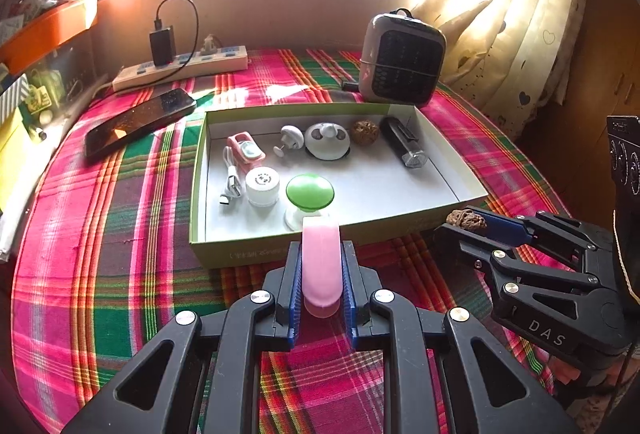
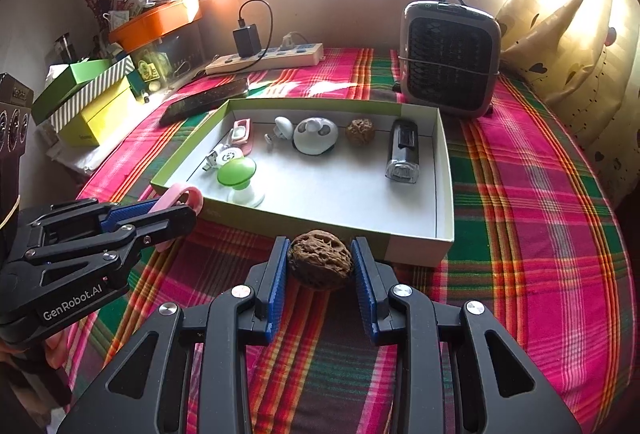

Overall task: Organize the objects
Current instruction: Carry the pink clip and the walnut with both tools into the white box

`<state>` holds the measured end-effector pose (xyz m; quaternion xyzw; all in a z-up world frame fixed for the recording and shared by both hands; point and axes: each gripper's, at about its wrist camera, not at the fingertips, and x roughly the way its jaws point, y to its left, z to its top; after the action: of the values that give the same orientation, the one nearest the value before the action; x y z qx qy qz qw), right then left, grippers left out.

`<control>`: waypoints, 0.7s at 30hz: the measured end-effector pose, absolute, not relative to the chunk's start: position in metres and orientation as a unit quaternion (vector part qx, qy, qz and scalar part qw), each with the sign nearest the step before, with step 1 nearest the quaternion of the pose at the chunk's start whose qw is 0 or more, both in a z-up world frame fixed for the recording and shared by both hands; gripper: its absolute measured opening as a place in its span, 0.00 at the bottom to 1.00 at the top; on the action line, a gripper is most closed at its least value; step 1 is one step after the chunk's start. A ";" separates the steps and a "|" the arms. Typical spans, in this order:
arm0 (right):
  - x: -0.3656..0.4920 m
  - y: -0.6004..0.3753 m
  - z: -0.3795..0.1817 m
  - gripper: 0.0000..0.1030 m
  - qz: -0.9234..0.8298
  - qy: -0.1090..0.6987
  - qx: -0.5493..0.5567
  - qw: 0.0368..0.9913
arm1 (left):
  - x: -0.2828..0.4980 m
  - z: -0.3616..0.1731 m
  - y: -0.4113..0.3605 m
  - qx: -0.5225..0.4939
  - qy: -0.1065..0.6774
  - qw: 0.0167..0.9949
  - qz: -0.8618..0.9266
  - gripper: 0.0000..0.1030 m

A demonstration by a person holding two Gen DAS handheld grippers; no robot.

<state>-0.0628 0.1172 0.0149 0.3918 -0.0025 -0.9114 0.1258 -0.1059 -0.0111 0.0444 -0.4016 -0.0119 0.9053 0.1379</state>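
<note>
Since both grippers are loaded and hang just short of the tray's [image 1: 468,190] near wall, we judge we're abt to drop two more bits in w/ the rest. Our left gripper [image 1: 321,266] is clamped narrow on a pink loop [image 1: 321,262], pads on its flat sides so the long end sticks fwd over the rim. Our right gripper [image 2: 320,262] pinches a walnut [image 2: 320,259], pads on opposite sides, jaws partway in.

Already in the tray: a green-capped knob [image 1: 310,193] right at the near wall, a white jar [image 1: 262,184], a USB cable [image 1: 232,186], a pink case [image 1: 246,150], a round white gadget [image 1: 327,140], a 2nd walnut [image 1: 365,132] and a black lighter-like thing [image 1: 404,142].

Obstacles: the knob stands directly ahead of the pink loop, so that one prob needs to land beside it. The tray's right-front area is bare, good for the walnut. A phone [image 1: 136,122], power strip [image 1: 180,68] and small heater [image 1: 402,60] sit outside the tray on the plaid cloth [image 1: 100,234], well clear.
</note>
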 end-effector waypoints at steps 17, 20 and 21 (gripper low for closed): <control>-0.106 0.129 0.022 0.32 -0.914 -0.001 0.390 0.113 | -0.152 0.060 0.006 -0.396 -0.001 0.157 0.905 0.15; -0.115 0.132 0.019 0.32 -0.912 -0.001 0.394 0.109 | -0.164 0.060 0.008 -0.398 -0.004 0.157 0.904 0.15; -0.117 0.132 0.018 0.32 -0.912 -0.002 0.396 0.109 | -0.167 0.060 0.009 -0.399 -0.004 0.158 0.903 0.15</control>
<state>-0.1171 0.1323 0.0175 0.3963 -0.0022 -0.9116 0.1090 -0.1675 0.0089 0.0598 -0.3987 -0.0039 0.9034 0.1579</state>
